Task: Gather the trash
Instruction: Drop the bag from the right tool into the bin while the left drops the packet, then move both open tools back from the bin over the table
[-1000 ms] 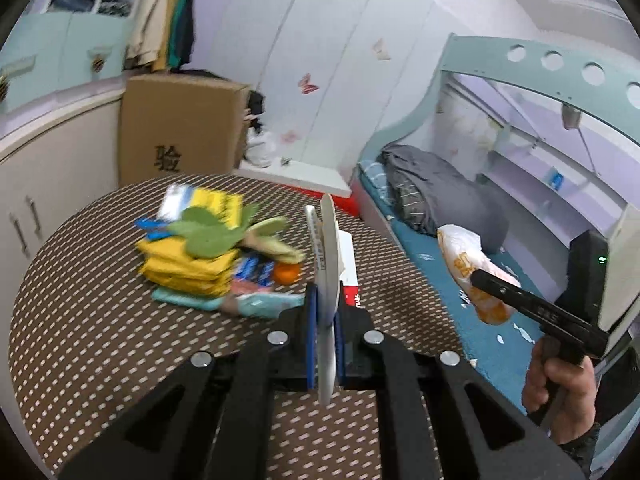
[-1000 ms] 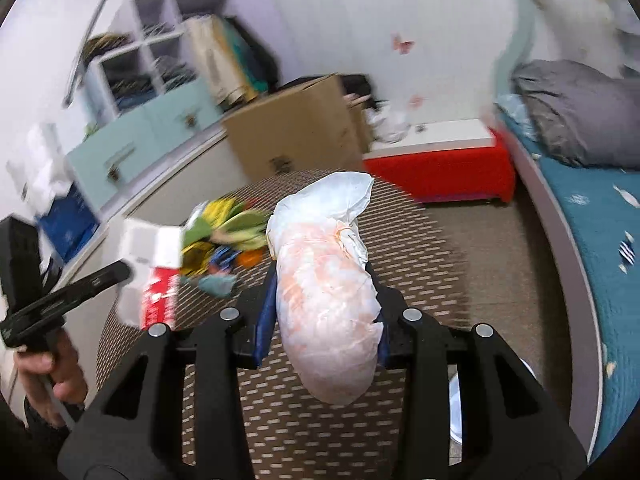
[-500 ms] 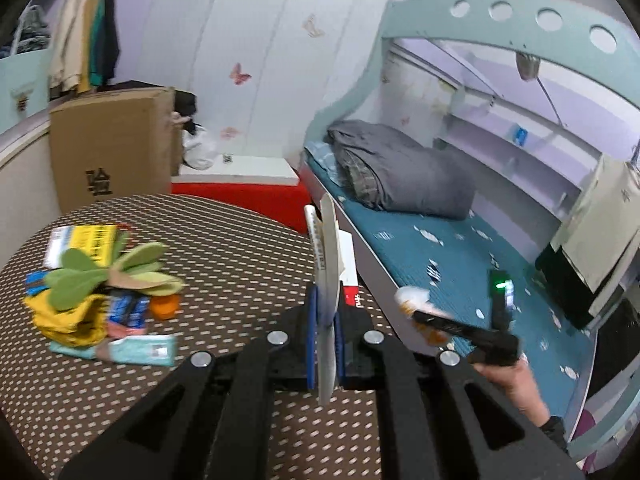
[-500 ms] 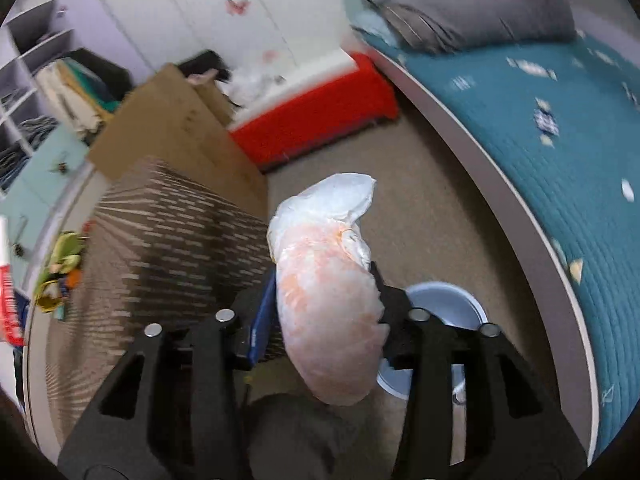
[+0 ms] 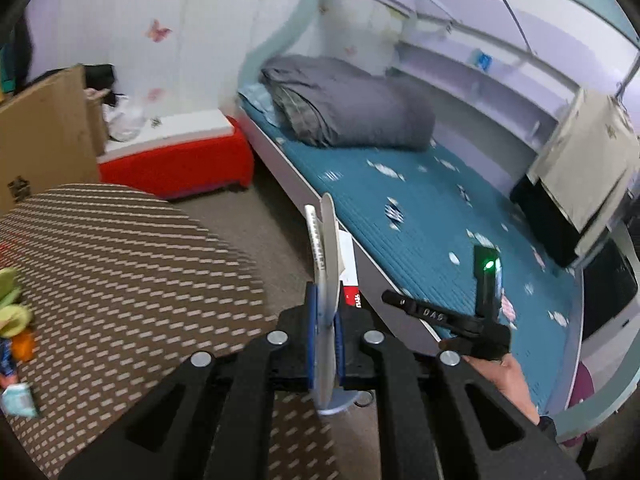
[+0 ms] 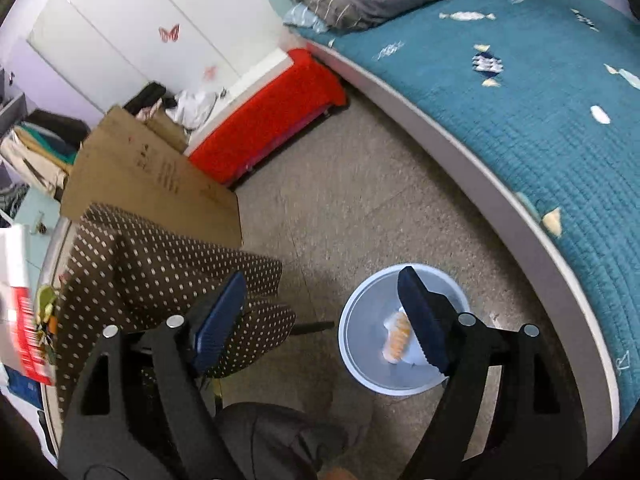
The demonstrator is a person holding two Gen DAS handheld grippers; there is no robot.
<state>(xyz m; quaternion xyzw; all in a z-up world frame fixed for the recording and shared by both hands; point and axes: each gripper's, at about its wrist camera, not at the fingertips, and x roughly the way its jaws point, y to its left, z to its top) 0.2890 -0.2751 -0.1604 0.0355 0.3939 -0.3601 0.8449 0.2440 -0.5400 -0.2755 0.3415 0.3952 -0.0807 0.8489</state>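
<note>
My left gripper (image 5: 325, 312) is shut on a flat white and red package (image 5: 326, 248), held edge-on above the table's right edge. My right gripper (image 6: 324, 300) is open and empty, above the floor and the pale blue trash bin (image 6: 360, 364). The white and orange plastic bag (image 6: 396, 336) lies inside the bin. The right gripper also shows in the left wrist view (image 5: 440, 316), over the bed's edge. The white and red package shows at the left edge of the right wrist view (image 6: 20, 300).
A round table with a brown dotted cloth (image 5: 120, 280) holds several wrappers at its left (image 5: 12, 320). A bed with a teal cover (image 6: 540, 80) stands right. A red bench (image 6: 272, 112) and a cardboard box (image 6: 152, 184) stand beyond the table.
My right gripper swung from over the table down over the bin, opened and let go of the plastic bag, which now lies in the bin. My left gripper turned right, still holding the package.
</note>
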